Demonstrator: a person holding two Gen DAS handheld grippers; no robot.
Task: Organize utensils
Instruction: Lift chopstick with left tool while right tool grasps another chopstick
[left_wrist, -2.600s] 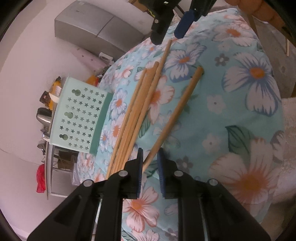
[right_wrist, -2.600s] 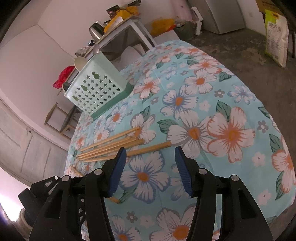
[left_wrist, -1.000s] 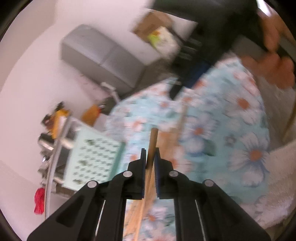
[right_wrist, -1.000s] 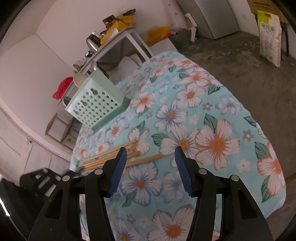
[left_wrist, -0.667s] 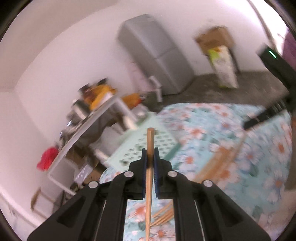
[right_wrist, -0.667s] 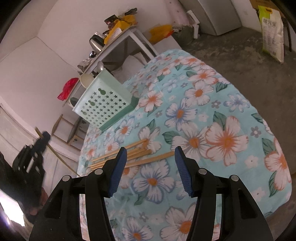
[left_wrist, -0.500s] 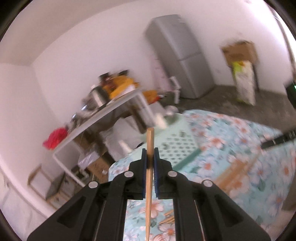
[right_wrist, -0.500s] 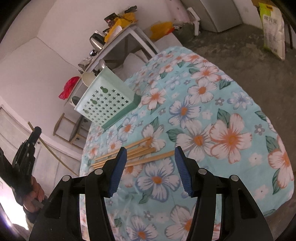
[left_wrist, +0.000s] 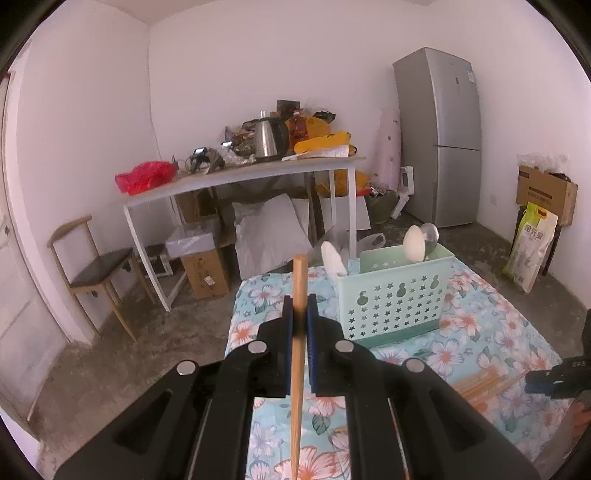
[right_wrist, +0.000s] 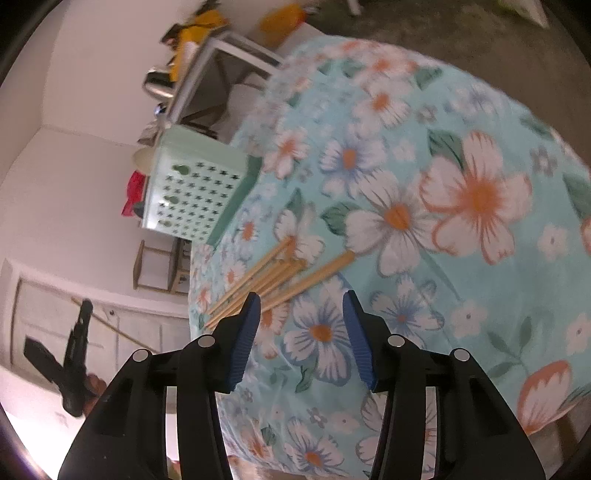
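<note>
Left gripper (left_wrist: 300, 325) clamped on one chopstick (left_wrist: 297, 332), stick upright, held high off table. Basket (left_wrist: 397, 295) ahead, a bit right, near far table edge. Right gripper (right_wrist: 301, 332) wide apart, just above chopstick pile (right_wrist: 273, 277) near left table edge, sticks lying slanted.

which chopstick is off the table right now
The chopstick clamped upright in the left hand-held gripper. The other chopsticks lie loose on the floral cloth.
</note>
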